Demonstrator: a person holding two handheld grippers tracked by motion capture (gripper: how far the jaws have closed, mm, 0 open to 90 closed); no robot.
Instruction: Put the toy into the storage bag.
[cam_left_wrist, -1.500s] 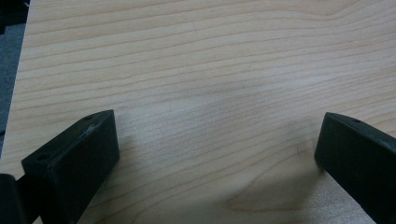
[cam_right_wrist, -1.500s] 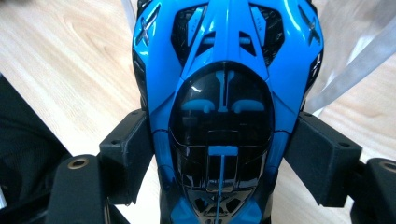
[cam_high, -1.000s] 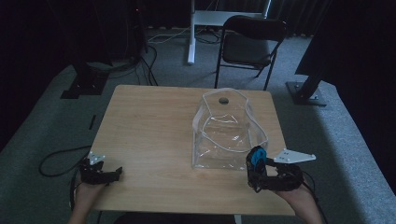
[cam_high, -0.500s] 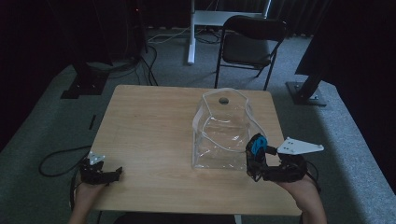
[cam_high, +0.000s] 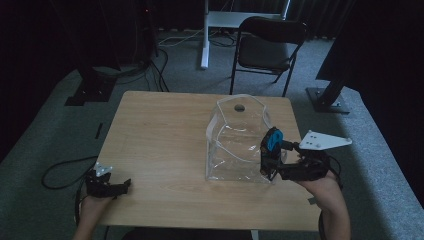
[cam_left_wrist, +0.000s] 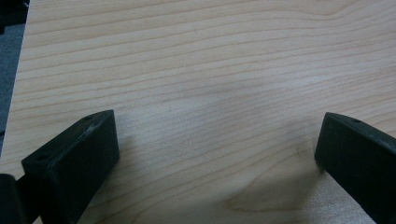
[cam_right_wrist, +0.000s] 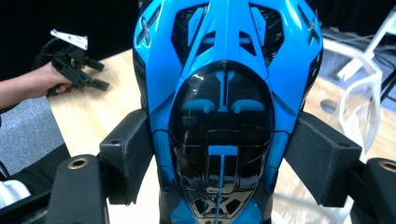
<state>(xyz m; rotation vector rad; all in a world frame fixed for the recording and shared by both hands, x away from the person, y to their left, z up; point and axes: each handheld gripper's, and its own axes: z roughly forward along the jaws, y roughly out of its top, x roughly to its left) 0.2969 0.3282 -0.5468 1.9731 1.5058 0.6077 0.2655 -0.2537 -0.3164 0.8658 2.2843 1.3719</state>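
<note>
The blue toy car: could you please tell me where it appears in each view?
High view: blue toy car right of centre, held against the clear bag.
Left gripper view: not in it.
Right gripper view: centre, between the fingers.
Shared landmark: the wooden table.

A light wooden table (cam_high: 165, 140) stands on grey carpet (cam_high: 50, 135). Beyond the table's far edge is a black folding chair (cam_high: 267, 47). Left of the chair rises a white post (cam_high: 204, 35) with cables (cam_high: 150, 65) on the floor beside it. Dark stand bases (cam_high: 87, 92) sit off the table's far corners.
</note>
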